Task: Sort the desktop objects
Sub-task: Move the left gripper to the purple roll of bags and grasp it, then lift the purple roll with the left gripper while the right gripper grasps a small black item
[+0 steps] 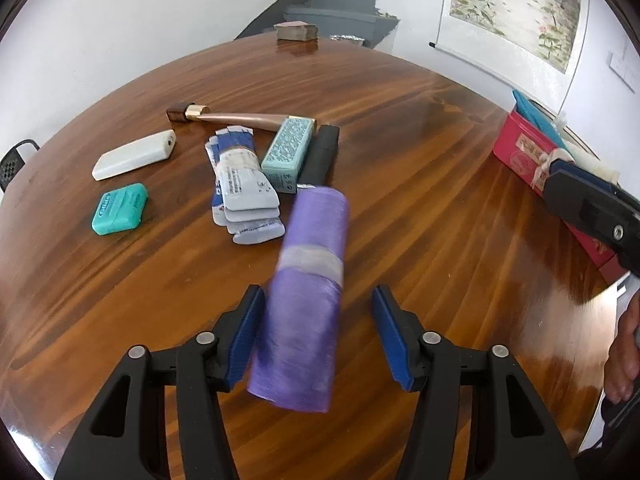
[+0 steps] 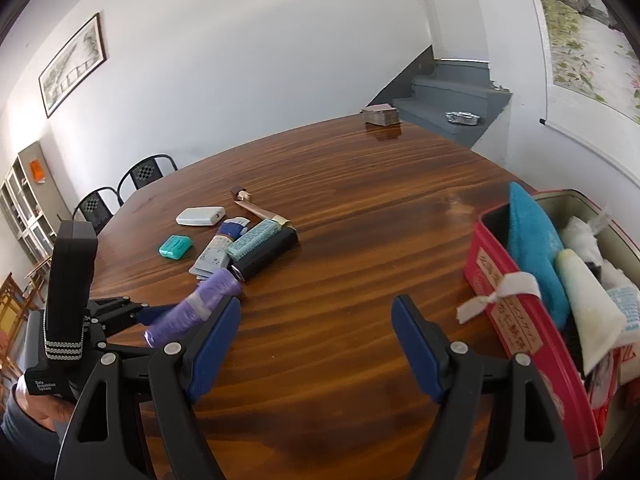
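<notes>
Between the blue pads of the left gripper [image 1: 318, 334] a purple roll [image 1: 306, 292] is lying on the table [image 1: 420, 160], its length running away from the camera. One pad is sitting against the roll's side while the other is standing clear of it, so the jaws are not yet clenching it; the roll is blurred. Beyond it, farther from the gripper, the unsorted pile is waiting: a teal case [image 1: 120, 209], a white case [image 1: 134, 155], sachets [image 1: 244, 196], a mint box [image 1: 287, 155] and a black bar [image 1: 320, 155]. Off to the gripper's right a red tin [image 2: 516, 300] is already holding sorted things. The right gripper [image 2: 316, 346] is hanging wide open and empty beside that tin. By my reading, picking up the roll is the step under way. Next comes closing squarely on it, then carrying it, probably, to the tin.
</notes>
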The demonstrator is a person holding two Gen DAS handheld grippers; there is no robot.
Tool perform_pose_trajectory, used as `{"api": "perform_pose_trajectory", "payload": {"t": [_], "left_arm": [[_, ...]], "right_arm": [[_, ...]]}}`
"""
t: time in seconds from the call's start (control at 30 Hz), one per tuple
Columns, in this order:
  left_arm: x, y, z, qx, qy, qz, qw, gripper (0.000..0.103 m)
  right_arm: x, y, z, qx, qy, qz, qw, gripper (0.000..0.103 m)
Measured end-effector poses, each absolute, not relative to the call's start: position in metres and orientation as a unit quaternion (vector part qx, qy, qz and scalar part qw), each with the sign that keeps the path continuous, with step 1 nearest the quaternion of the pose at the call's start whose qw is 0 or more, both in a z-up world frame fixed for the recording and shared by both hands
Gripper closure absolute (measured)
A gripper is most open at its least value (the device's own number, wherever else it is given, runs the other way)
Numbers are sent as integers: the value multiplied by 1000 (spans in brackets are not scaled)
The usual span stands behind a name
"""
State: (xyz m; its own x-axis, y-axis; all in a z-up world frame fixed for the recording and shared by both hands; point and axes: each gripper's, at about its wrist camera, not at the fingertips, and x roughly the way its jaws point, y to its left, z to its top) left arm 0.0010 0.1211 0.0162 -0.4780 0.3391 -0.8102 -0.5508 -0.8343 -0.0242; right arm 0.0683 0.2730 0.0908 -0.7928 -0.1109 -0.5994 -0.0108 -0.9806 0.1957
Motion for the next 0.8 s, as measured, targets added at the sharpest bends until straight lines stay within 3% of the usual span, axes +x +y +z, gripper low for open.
{"api": "perform_pose_trajectory", "payload": {"t": [0.07, 0.13, 0.8], "left_arm": [[-2, 120, 17, -438, 112, 854, 256, 65], [-4, 117, 18, -441, 97, 855, 255, 67], [14, 64, 37, -421, 60, 882, 204, 68]], "right_arm": [[64, 270, 90, 324, -94, -941, 31, 22], [59, 266, 88, 330, -92, -939, 36, 22], [-37, 213, 60, 405, -26, -912, 64, 22]]}}
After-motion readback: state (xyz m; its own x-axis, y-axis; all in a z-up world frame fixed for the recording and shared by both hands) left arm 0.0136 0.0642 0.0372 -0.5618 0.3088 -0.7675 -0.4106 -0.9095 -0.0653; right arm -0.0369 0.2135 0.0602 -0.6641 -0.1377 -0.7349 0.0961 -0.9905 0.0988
